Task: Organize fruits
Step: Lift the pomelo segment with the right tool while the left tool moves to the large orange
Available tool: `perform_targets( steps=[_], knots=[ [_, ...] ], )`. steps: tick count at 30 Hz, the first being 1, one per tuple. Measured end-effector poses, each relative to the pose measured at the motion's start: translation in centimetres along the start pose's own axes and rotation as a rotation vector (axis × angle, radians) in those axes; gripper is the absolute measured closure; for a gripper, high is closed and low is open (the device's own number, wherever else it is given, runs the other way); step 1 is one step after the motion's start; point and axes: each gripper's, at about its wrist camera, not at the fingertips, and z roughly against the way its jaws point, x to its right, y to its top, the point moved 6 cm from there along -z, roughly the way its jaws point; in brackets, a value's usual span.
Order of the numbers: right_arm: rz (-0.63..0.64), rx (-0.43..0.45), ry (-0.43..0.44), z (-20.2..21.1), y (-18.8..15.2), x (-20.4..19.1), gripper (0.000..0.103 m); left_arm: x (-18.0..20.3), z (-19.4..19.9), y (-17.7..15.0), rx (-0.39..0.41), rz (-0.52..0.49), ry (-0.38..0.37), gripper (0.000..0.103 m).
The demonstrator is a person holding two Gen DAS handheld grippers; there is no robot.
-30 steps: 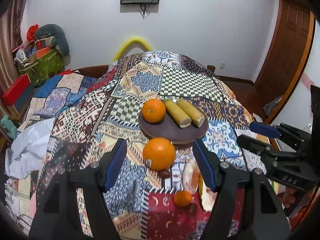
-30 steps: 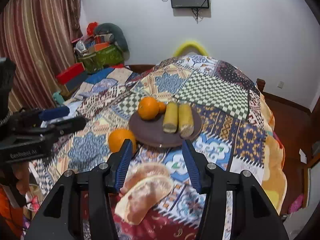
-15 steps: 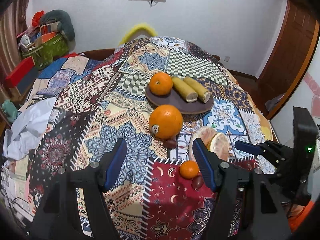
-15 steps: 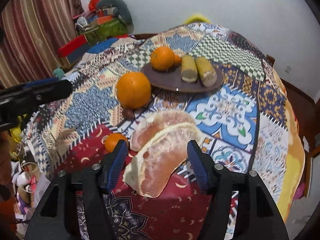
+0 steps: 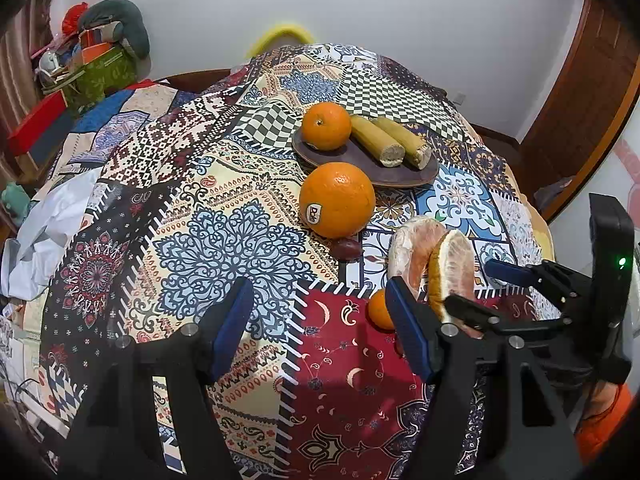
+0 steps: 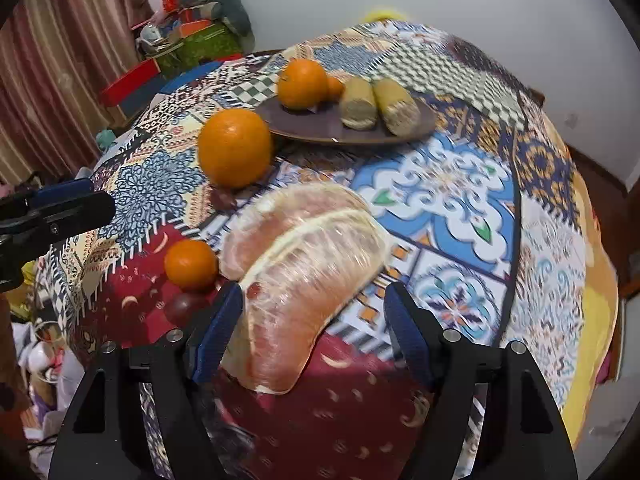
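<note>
Two wrapped pomelo wedges [image 6: 308, 268] lie on the patchwork cloth, also in the left wrist view [image 5: 436, 256]. My right gripper [image 6: 314, 332] is open with its fingers on either side of the near wedge. A big orange [image 5: 337, 199] with a sticker sits in front of a brown plate [image 5: 384, 168] holding another orange [image 5: 326, 125] and two yellow rolls [image 5: 390, 142]. A small tangerine [image 6: 191, 264] and a dark date [image 6: 182, 306] lie left of the wedges. My left gripper [image 5: 320, 332] is open and empty above the cloth.
The round table [image 5: 224, 216] drops off at its near and right edges. A second dark date [image 5: 346, 249] lies by the big orange. Boxes and clutter [image 5: 92, 68] sit at the back left. A wooden door [image 5: 580, 92] is at the right.
Both grippers have drawn closer to the near table edge and lower. My right gripper has advanced so its open fingers now flank the near pomelo wedge.
</note>
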Motion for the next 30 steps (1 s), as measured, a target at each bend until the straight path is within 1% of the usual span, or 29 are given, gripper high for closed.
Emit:
perform_targets(
  steps=[2,6,12,15,19,22,25,27,29,30],
  knots=[
    [-0.014,-0.003,0.006,0.3,-0.2,0.6,0.033,0.1,-0.2,0.0,-0.004,0.001,-0.003,0.035],
    [-0.008,0.010,-0.035,1.1,-0.7,1.8,0.033,0.3,-0.5,-0.2,-0.011,0.004,-0.011,0.035],
    [-0.073,0.004,-0.027,1.5,-1.1,3.6,0.033,0.3,-0.6,-0.3,-0.013,0.011,-0.015,0.035],
    [-0.080,0.009,-0.021,1.7,-1.0,3.3,0.033,0.2,-0.6,-0.2,-0.012,0.019,-0.020,0.035],
    [-0.060,0.025,0.012,1.7,-0.1,1.9,0.033,0.3,-0.8,-0.2,-0.015,0.022,-0.023,0.035],
    [-0.031,0.023,-0.004,0.7,0.5,1.1,0.033,0.3,-0.9,-0.3,-0.018,0.021,-0.023,0.035],
    [-0.036,-0.010,-0.016,-0.8,0.4,1.2,0.033,0.3,-1.0,-0.3,-0.019,0.021,-0.024,0.035],
    [-0.048,-0.018,-0.033,-1.5,0.2,1.5,0.037,0.2,-1.1,-0.3,-0.019,0.023,-0.024,0.035],
    [-0.039,-0.004,-0.063,-1.5,0.1,1.7,0.043,0.1,-1.3,-0.2,-0.023,0.029,-0.024,0.035],
    [-0.035,-0.002,-0.071,-1.5,0.1,1.8,0.049,0.0,-1.5,-0.2,-0.025,0.032,-0.025,0.035]
  ],
)
